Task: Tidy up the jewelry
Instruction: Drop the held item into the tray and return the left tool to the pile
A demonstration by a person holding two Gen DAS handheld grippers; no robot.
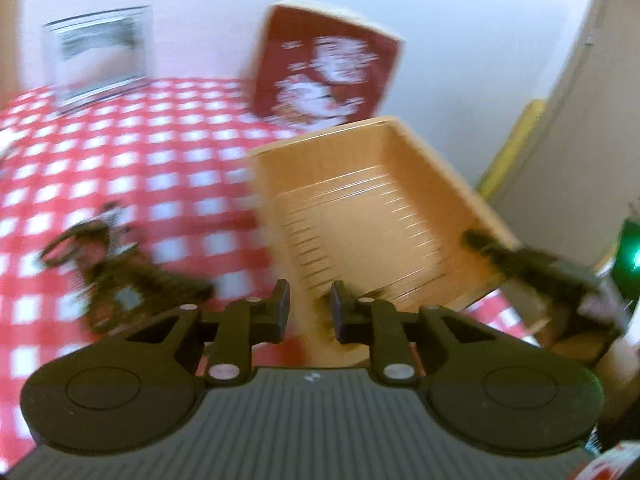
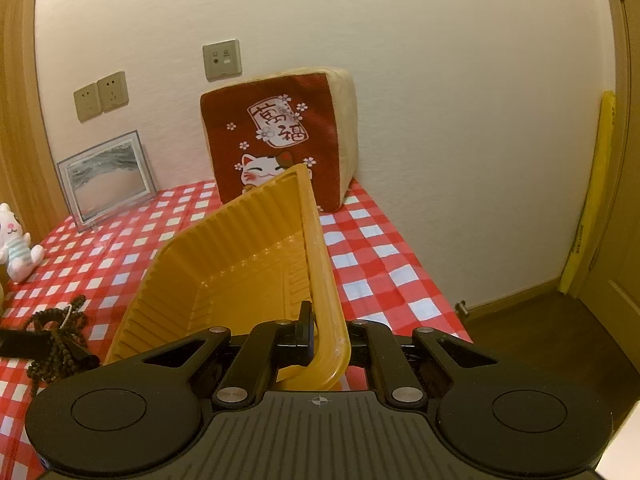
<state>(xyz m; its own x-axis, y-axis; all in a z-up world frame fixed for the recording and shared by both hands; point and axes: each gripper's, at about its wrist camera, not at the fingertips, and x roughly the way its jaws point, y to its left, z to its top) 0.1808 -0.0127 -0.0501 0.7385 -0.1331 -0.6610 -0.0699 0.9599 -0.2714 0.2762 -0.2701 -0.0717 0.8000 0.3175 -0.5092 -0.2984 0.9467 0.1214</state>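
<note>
- My right gripper (image 2: 320, 336) is clamped on the rim of the yellow tray (image 2: 224, 264), pinching its near right edge so the tray tips up on its side, open face turned to the left of the gripper.
- I judge the tilt is deliberate: holding the tray steady and angled gives the other hand an easy mouth to drop jewelry into.
- My left gripper (image 1: 310, 312) has its fingers a little apart with nothing between them; only the tray's near wall shows through the gap, just ahead.
- The left wrist view is smeared, so fine detail there is uncertain.
- The dark bead strands (image 2: 56, 332) lie in a heap on the checkered desk (image 2: 380, 248), to the left of my right gripper and just beside the tray's low edge; from the left gripper they sit ahead and to the left.
- The tray looks empty, so I judge the sorting has hardly begun.
- Next I would steer the left gripper onto the beads; the tangled loops could snag or trail out.
- A red cushion (image 2: 280, 140) stands far ahead, against the wall.
</note>
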